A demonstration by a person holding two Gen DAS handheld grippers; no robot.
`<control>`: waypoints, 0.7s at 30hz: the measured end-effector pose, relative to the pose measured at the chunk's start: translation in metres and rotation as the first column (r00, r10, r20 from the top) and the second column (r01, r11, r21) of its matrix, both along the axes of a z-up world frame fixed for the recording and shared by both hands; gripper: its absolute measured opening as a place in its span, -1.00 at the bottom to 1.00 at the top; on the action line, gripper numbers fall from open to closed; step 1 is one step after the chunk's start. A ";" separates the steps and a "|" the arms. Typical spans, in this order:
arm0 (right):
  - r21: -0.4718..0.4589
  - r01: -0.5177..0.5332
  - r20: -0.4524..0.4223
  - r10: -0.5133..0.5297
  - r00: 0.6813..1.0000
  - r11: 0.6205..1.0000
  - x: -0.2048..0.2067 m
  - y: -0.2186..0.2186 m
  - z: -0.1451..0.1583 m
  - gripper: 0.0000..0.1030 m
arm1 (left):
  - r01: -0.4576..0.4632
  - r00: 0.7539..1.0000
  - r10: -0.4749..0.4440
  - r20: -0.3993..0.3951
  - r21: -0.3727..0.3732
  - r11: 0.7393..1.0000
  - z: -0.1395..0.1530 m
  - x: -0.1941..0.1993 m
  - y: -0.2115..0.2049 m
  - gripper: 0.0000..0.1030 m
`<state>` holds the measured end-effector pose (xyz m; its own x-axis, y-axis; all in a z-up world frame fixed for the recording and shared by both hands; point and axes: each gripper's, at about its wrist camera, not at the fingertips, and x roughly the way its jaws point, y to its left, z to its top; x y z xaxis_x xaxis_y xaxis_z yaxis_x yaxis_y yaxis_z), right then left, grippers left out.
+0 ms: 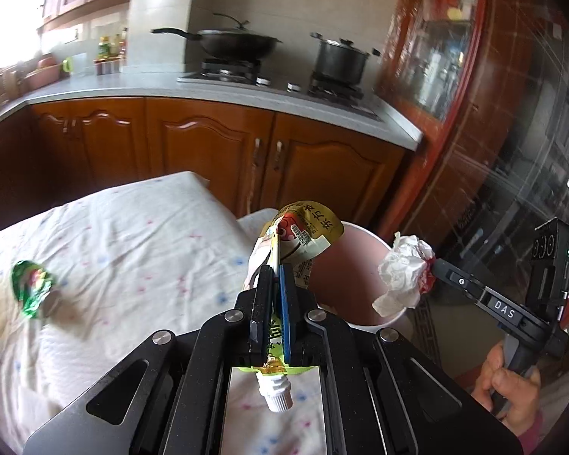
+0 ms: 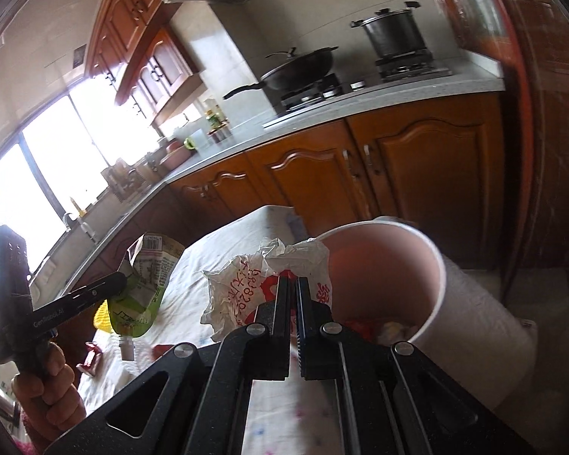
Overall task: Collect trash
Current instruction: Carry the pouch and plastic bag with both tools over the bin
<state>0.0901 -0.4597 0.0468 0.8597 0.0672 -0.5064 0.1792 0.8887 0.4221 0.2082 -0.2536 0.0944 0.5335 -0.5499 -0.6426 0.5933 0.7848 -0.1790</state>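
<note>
The left gripper point(image 1: 275, 265), a black two-finger tool tilted downward, is clamped on a flattened green-and-yellow drink pouch with a white screw spout point(image 1: 296, 239); the pouch's long axis runs along the fingers, its spout pointing back toward the camera and its crumpled printed end sticking forward and up past the fingertips. In the right wrist view a hand point(image 2: 47, 383) grips the handle of that gripper, with the pouch hanging spout-down over the desk edge. The right gripper point(image 2: 292, 284), also angled downward and held from below by the person's other hand point(image 1: 512, 386), is closed on a crumpled white wrapper with red print point(image 2: 246, 288), which bunches around and ahead of its tips. Just beyond both grippers stands a round bin with a white rim and pink inside point(image 2: 442, 276); small red and pale scraps lie at its bottom. The wrapper sits at the bin's near rim, the pouch just beside its left edge. On the desk covered in a white cloth with coloured dots point(image 1: 132, 235) lies a crumpled green foil wrapper point(image 1: 32, 288), well apart to the left. Farther back, a black wok point(image 1: 239, 43) and a steel lidded pot point(image 1: 339, 58) sit on the stove.
</note>
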 end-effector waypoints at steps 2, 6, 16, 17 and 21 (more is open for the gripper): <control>-0.009 0.018 -0.006 -0.018 1.000 1.000 -0.002 -0.006 -0.002 -0.95 | 0.021 1.000 -0.021 -0.007 0.012 1.000 -0.002 0.003 -0.013 -0.94; -0.025 0.052 -0.023 -0.053 0.998 0.998 0.000 -0.018 -0.007 -0.95 | 0.067 0.997 -0.066 -0.031 0.034 0.997 -0.006 0.010 -0.043 -0.94; -0.029 0.080 -0.083 -0.082 0.993 0.996 0.014 -0.045 -0.021 -0.95 | 0.157 0.984 -0.145 -0.101 0.121 0.980 -0.029 0.029 -0.111 -0.94; -0.028 0.081 -0.093 -0.084 0.992 0.996 0.016 -0.046 -0.023 -0.95 | 0.160 0.984 -0.147 -0.104 0.133 0.978 -0.033 0.031 -0.117 -0.94; -0.023 0.078 -0.121 -0.080 0.989 0.997 0.023 -0.051 -0.031 -0.95 | 0.166 0.982 -0.147 -0.119 0.172 0.971 -0.045 0.038 -0.131 -0.94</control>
<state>0.1135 -0.5109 0.0159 0.7939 -0.0089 -0.6079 0.2981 0.8772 0.3765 0.2459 -0.3847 0.0490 0.3750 -0.4909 -0.7864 0.6967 0.7088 -0.1102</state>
